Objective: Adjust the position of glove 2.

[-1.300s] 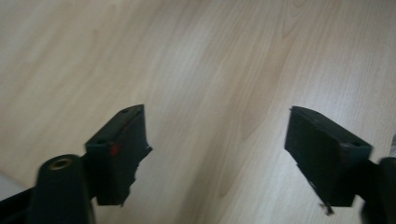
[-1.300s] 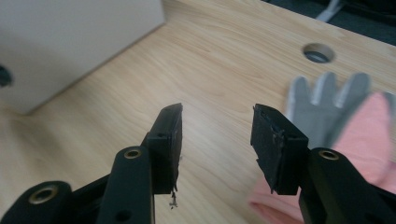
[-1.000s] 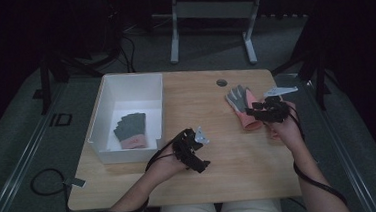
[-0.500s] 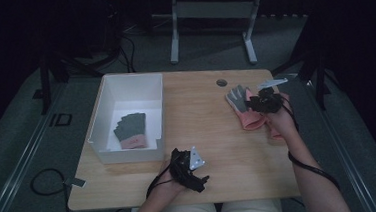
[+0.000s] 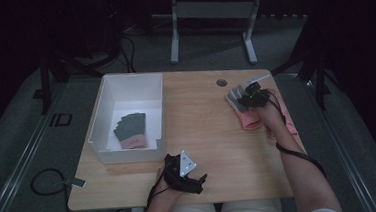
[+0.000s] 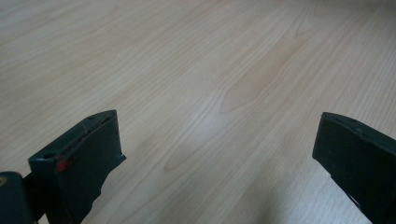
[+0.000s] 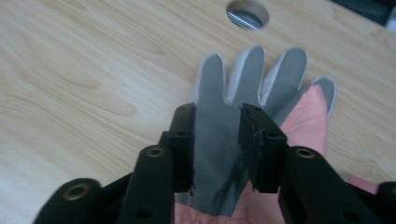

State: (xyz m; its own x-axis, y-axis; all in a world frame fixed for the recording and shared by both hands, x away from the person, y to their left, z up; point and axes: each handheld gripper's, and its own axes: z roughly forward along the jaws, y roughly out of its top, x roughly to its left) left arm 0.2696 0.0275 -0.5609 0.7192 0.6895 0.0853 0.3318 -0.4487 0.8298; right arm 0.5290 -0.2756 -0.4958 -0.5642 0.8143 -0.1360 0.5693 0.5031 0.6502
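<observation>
A grey glove with a pink cuff (image 5: 249,119) lies at the table's far right, fingers pointing away from the person. My right gripper (image 5: 248,98) sits on top of it. In the right gripper view the jaws (image 7: 217,112) are drawn in on the glove's grey palm (image 7: 252,70), and the fabric fills the narrow gap between them. My left gripper (image 5: 200,184) rests low near the table's front edge, held in a hand. Its jaws (image 6: 217,140) stand wide apart over bare wood, with nothing between them.
A white bin (image 5: 130,90) stands at the table's left with a dark grey glove pile (image 5: 130,130) inside. A round cable hole (image 5: 221,82) is just beyond the glove. More pink fabric (image 5: 287,119) lies by the right forearm. The wooden table (image 5: 202,120) is bare between the grippers.
The left gripper has drawn back toward the front edge. The right gripper has slid farther along the glove toward its fingers.
</observation>
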